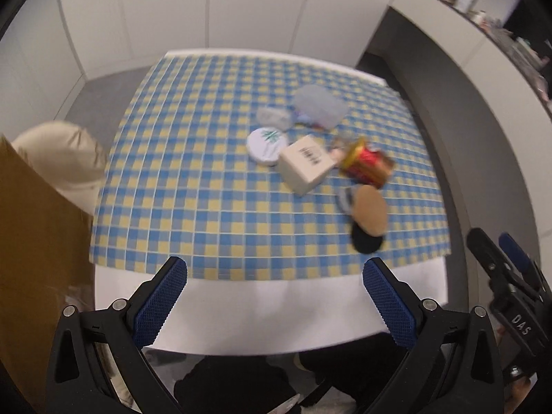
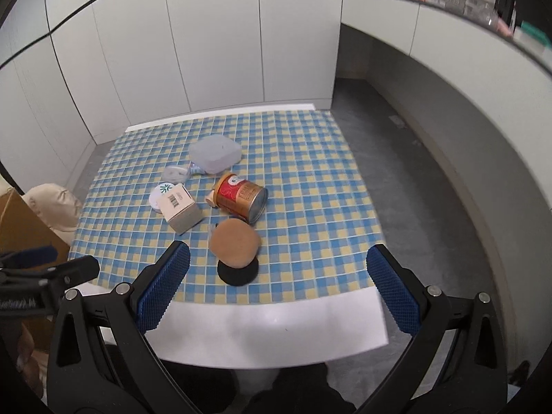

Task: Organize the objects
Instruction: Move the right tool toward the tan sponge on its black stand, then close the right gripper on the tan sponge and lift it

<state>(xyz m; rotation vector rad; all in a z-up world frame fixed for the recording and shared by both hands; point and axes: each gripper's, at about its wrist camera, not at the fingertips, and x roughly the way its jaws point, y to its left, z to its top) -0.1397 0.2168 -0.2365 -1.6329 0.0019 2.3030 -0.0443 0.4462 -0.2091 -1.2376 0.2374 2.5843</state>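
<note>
A cluster of objects lies on the checkered tablecloth (image 2: 310, 179): a red can (image 2: 241, 197) on its side, a white box (image 2: 179, 208), a round white tin (image 2: 160, 193), a clear plastic container (image 2: 214, 153), a tan round pad (image 2: 234, 243) over a black disc (image 2: 238, 272). In the left wrist view the can (image 1: 365, 164), box (image 1: 305, 164), tin (image 1: 267, 145) and container (image 1: 319, 105) are blurred. My left gripper (image 1: 276, 296) is open and empty above the table's near edge. My right gripper (image 2: 277, 286) is open and empty, just short of the pad.
A brown cardboard box (image 1: 31, 241) and a beige cushion (image 1: 65, 158) stand left of the table. A curved white counter (image 2: 465, 51) with small items runs along the right. The white table edge (image 2: 276, 327) is nearest me.
</note>
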